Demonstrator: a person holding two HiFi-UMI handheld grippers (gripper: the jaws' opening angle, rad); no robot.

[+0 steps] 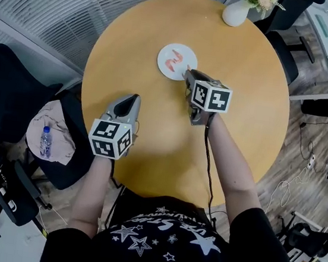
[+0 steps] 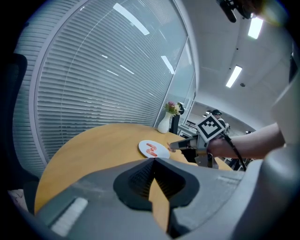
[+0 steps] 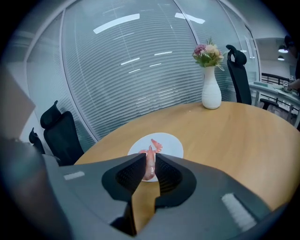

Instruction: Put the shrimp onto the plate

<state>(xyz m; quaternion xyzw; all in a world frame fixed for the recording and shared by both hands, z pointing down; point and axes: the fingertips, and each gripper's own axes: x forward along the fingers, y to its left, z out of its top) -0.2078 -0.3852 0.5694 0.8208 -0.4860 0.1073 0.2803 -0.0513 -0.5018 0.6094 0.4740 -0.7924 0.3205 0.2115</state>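
Right gripper point(image 3: 150, 157) fingers grip a shrimp point(image 3: 149, 168) at the plate point(image 3: 172, 143)'s near rim. Left gripper point(image 2: 154, 160), fingers closed on nothing, hangs over open table point(image 1: 149, 149). Only the head view shows the table's whole round edge.

— What is the person wearing?
— A black short-sleeved T-shirt point(image 1: 161, 241) printed with white stars and lettering.
— And the tools?
— The left tongs point(image 1: 133, 98) and right tongs point(image 1: 188, 72) are grey shells with black ribbed pads point(image 3: 127, 174). Each carries a white cube point(image 1: 112, 138) of black square markers. A thin black cable point(image 1: 208, 157) runs along the right arm.
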